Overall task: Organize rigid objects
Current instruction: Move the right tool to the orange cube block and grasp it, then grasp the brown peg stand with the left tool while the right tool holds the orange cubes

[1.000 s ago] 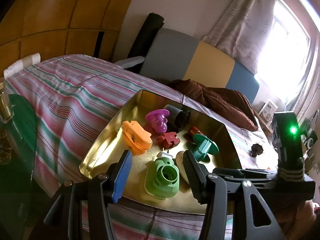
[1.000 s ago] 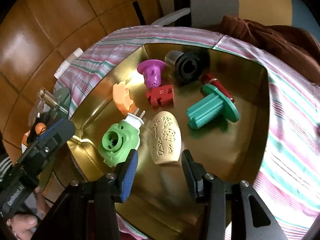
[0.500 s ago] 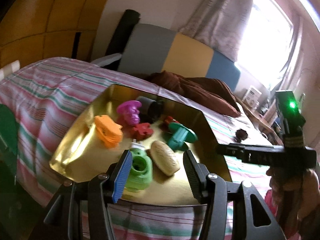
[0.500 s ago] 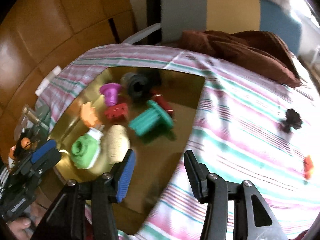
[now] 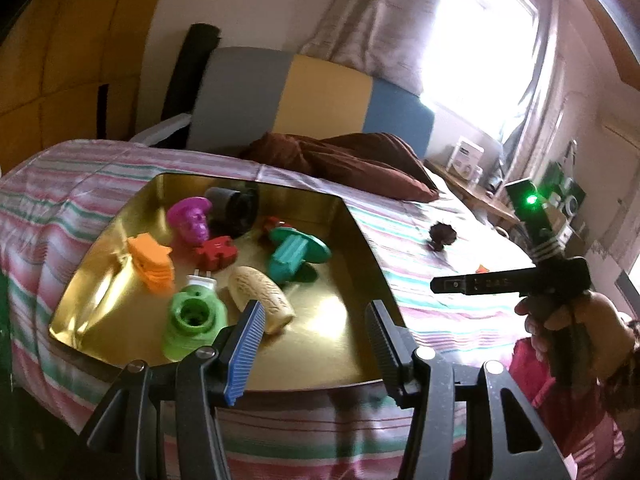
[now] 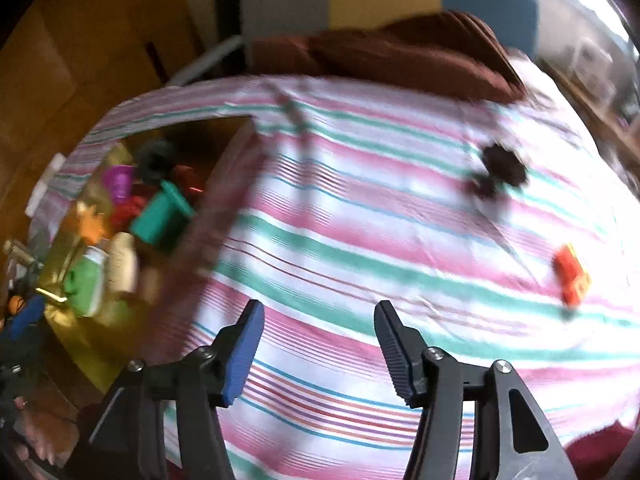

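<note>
A gold tray (image 5: 348, 312) sits on the striped bed and holds several plastic parts: a green piece (image 5: 194, 320), a beige oval (image 5: 262, 292), a teal spool (image 5: 294, 254), an orange piece (image 5: 154, 260), a purple piece (image 5: 192, 218), a red piece (image 5: 214, 254) and a black cylinder (image 5: 236, 210). My left gripper (image 5: 314, 340) is open and empty over the tray's near edge. My right gripper (image 6: 318, 344) is open and empty over the bedspread, right of the tray (image 6: 92, 344). A dark object (image 6: 500, 170) and an orange-red object (image 6: 572, 276) lie loose on the bed.
A brown blanket (image 5: 340, 160) lies at the head of the bed against a grey, yellow and blue cushion (image 5: 320, 96). A wooden wall is on the left. A window and a cluttered side table (image 5: 472, 172) are at the right.
My right gripper has swung right, away from the tray and out over the striped bedspread. My left gripper has also shifted right. Both stay open and empty.
</note>
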A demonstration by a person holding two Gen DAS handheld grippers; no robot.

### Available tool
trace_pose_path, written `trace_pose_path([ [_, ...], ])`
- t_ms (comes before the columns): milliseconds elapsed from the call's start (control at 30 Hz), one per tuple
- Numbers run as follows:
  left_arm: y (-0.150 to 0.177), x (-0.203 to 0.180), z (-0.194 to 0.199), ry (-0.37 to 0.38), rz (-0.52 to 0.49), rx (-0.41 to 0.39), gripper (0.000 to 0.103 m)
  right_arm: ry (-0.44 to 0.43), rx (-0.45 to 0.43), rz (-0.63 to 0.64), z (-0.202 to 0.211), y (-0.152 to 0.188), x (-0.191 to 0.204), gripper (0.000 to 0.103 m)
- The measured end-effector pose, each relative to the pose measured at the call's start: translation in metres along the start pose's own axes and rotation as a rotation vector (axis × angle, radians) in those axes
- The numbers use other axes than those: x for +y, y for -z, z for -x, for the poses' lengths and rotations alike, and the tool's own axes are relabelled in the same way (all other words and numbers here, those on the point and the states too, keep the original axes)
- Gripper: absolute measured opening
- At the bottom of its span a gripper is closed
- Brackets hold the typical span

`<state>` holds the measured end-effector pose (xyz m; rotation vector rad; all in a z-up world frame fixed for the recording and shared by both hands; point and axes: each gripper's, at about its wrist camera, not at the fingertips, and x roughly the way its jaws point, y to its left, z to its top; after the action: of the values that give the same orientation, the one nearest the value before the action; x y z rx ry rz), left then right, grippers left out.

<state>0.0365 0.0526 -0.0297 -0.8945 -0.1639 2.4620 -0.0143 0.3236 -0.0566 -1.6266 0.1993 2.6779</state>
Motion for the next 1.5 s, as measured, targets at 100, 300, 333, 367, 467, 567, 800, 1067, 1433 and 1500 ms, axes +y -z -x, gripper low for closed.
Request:
trace_pose_path([
  [100,0.002,-0.01,-0.002,0.011,-0.025,0.01,0.053,0.028,0.049,-0.07,-0.009,0.007,-0.032,0.059],
  [300,0.002,-0.03,-0.005,0.043,-0.07,0.026,0.053,0.093,0.097,-0.214,-0.014,0.012,-0.105,0.059],
  [333,0.002,-0.034,-0.005,0.047,-0.078,0.03,0.053,0.107,0.09,-0.232,-0.012,0.011,-0.116,0.059],
  [367,0.002,-0.037,-0.006,0.05,-0.086,0.035,0.053,0.127,0.077,-0.256,-0.008,0.007,-0.129,0.059],
  [467,0.0,-0.046,-0.008,0.06,-0.106,0.043,0.053,0.177,0.007,-0.34,0.005,-0.008,-0.171,0.064],
  [567,-0.001,-0.054,-0.011,0.07,-0.119,0.056,0.053,0.199,-0.056,-0.424,0.009,-0.02,-0.215,0.07],
  [800,0.002,-0.07,-0.021,0.071,-0.168,0.097,0.053,0.192,-0.017,-0.406,-0.022,-0.019,-0.249,0.067],
  [1067,-0.006,-0.095,-0.033,0.104,-0.199,0.115,0.053,0.205,0.012,-0.353,-0.029,-0.019,-0.248,0.042],
  [1433,-0.036,-0.149,-0.078,0.17,-0.231,0.168,0.056,0.123,0.002,-0.408,-0.023,-0.013,-0.251,0.042],
  [1500,-0.043,-0.161,-0.093,0.172,-0.237,0.173,0.063,0.121,-0.004,-0.416,-0.019,-0.013,-0.249,0.042],
])
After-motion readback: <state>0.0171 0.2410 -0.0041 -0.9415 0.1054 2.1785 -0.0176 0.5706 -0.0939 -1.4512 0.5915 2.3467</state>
